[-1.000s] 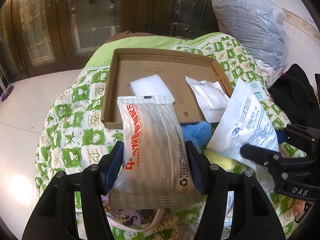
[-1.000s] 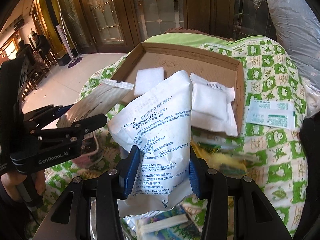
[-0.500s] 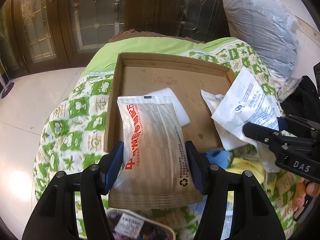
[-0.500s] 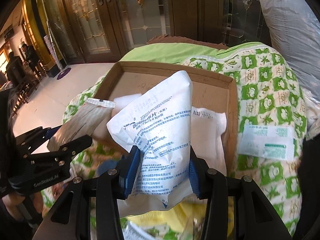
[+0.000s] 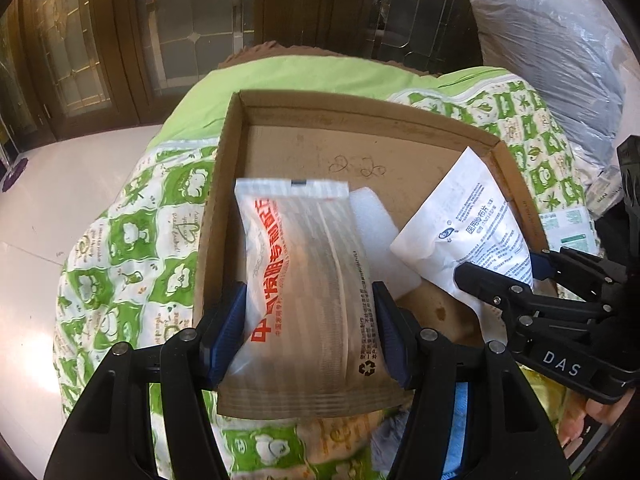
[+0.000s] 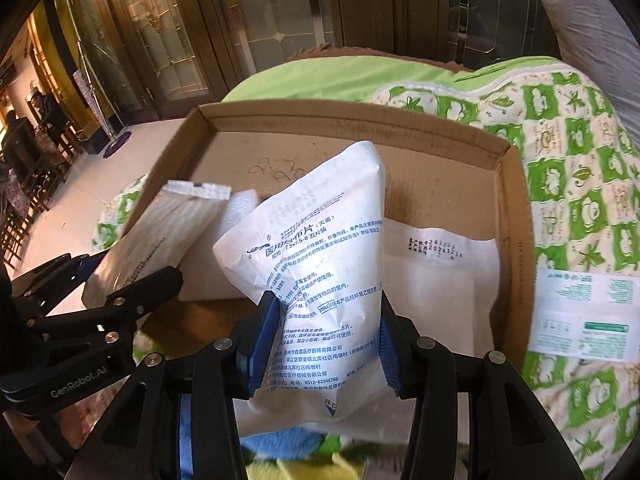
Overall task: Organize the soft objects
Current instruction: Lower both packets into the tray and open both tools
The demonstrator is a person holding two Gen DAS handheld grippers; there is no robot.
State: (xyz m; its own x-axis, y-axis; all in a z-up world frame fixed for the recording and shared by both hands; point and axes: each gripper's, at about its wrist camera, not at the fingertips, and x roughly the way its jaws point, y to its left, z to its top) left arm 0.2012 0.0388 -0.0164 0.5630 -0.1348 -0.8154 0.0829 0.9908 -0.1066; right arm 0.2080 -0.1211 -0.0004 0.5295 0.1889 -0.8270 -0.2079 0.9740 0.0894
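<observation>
My left gripper (image 5: pixel 308 332) is shut on a clear striped packet with red lettering (image 5: pixel 304 272) and holds it over the near left part of a shallow cardboard tray (image 5: pixel 360 116). My right gripper (image 6: pixel 324 340) is shut on a white gauze packet with blue print (image 6: pixel 320 264), held over the tray's (image 6: pixel 360 114) near middle. The striped packet also shows in the right wrist view (image 6: pixel 160 236), and the gauze packet in the left wrist view (image 5: pixel 468 224). A white foam pad (image 5: pixel 376 232) and a flat white packet (image 6: pixel 440 280) lie in the tray.
The tray rests on a green-and-white patterned quilt (image 5: pixel 132 248). A green-printed sachet (image 6: pixel 584 316) lies on the quilt right of the tray. A large grey plastic bag (image 5: pixel 548 48) sits at the back right. Blue and yellow soft items (image 6: pixel 288 456) lie below the grippers.
Both grippers have moved forward with their packets, from over the quilt's near pile to over the tray. The tray now looks larger and closer.
</observation>
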